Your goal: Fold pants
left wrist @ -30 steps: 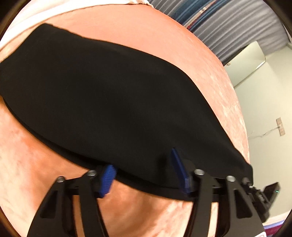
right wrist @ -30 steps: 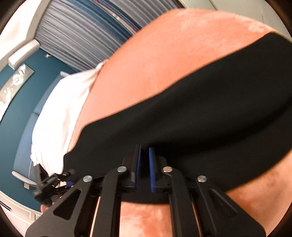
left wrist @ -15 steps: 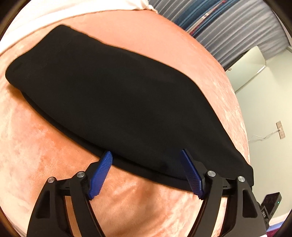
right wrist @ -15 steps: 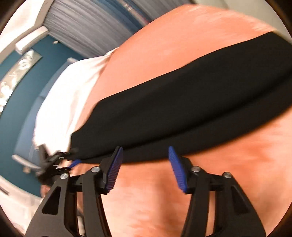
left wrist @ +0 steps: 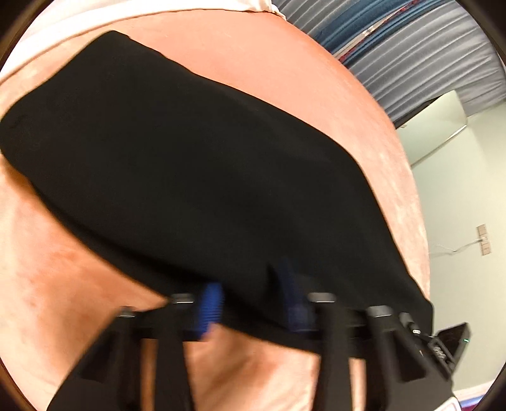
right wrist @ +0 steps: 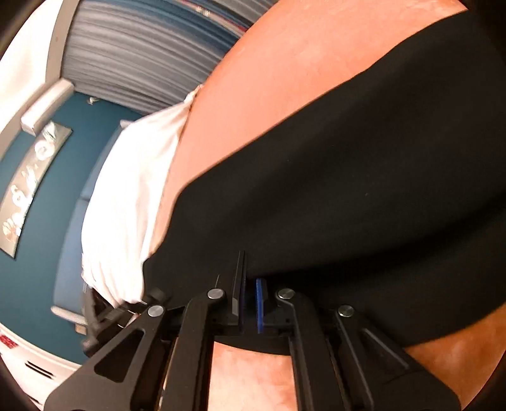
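Black pants [left wrist: 189, 164] lie folded lengthwise as a long band across an orange velvet bed cover [left wrist: 268, 63]. My left gripper [left wrist: 249, 303] is at their near edge, blurred by motion. Its jaws are closing, and the blue pads squeeze a bunch of the hem between them. In the right wrist view the same pants [right wrist: 363, 189] fill the right half. My right gripper [right wrist: 250, 300] bites their near edge close to the end. Its jaws are closing to a thin slit with black cloth pinched between them.
White bedding [right wrist: 126, 205] lies past the pants' end at the head of the bed and also shows as white bedding [left wrist: 95, 19] in the left wrist view. Grey curtains [left wrist: 411, 47] and a pale wall [left wrist: 468, 205] lie beyond the bed's right edge. Bare orange cover [right wrist: 253, 373] shows near the fingers.
Half a second ago both grippers stood open just short of the pants' near edge. Both have moved forward over the hem and their jaws have come together on the cloth.
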`<state>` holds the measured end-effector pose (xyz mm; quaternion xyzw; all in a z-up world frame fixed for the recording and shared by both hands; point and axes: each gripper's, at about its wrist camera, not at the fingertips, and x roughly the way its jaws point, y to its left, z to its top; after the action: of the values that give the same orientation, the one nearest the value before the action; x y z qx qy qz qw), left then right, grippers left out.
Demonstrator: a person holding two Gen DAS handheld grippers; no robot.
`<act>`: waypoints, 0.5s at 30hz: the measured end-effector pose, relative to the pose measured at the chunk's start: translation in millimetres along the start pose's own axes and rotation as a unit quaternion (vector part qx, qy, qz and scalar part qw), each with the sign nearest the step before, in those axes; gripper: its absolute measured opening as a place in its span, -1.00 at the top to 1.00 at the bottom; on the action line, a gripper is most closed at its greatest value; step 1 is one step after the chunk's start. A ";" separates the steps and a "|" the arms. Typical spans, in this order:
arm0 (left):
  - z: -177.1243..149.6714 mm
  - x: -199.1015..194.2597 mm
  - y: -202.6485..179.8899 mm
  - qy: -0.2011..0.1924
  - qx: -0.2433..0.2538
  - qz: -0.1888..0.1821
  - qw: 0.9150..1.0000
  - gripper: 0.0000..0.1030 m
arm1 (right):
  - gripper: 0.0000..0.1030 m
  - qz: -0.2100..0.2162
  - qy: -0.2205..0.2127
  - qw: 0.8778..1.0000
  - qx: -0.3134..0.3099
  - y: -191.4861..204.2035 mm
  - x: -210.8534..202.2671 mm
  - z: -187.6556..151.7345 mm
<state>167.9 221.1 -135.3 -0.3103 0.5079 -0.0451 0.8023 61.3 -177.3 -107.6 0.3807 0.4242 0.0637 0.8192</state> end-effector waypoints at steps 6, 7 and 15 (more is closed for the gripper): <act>-15.9 -15.1 28.7 0.012 0.010 -0.010 1.000 0.82 | 0.93 -0.029 0.024 0.999 -0.026 -10.3 -21.5 -34.7; -18.3 -13.3 31.9 0.012 0.010 -0.012 1.000 0.81 | 0.92 -0.037 0.043 0.998 -0.019 -21.3 -10.2 -39.6; -13.7 -53.9 35.6 -0.039 0.000 0.024 0.999 0.37 | 0.02 -0.061 -0.019 0.996 -0.067 -18.0 -96.2 -37.1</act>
<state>121.8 264.4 -116.3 -0.2997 0.4837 -0.0142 0.8222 -31.0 -210.0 -70.5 0.2998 0.4260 0.0350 0.8529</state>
